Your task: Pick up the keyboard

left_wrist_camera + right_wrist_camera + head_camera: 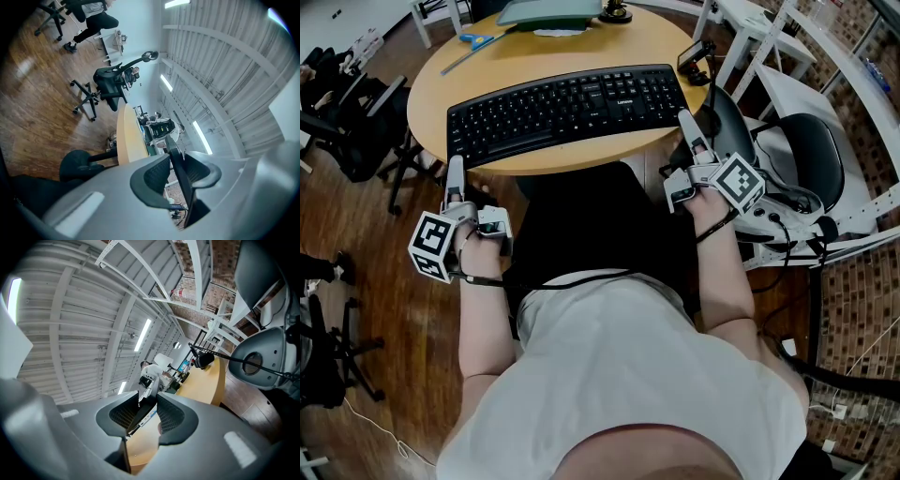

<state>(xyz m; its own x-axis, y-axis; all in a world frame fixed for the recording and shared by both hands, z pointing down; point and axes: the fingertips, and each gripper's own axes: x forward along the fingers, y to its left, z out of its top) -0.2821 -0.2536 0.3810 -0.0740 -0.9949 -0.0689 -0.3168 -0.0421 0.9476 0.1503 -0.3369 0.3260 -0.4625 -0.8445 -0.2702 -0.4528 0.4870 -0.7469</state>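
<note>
A black keyboard (567,108) lies across the round wooden table (628,42). My left gripper (455,167) is at its left end and my right gripper (684,120) at its right front corner. In the left gripper view the keyboard (178,159) shows edge-on as a dark slab, and the left gripper (180,173) has its pads closed against it. In the right gripper view the keyboard's edge (140,413) runs through the right gripper (143,413), with the pads closed on it above the table top (206,380).
Black office chairs (347,122) stand on the wood floor at the left. A white-framed chair with cables (811,159) is close on the right. A monitor base (548,14), a blue-handled tool (478,39) and a small black device (698,61) sit behind the keyboard.
</note>
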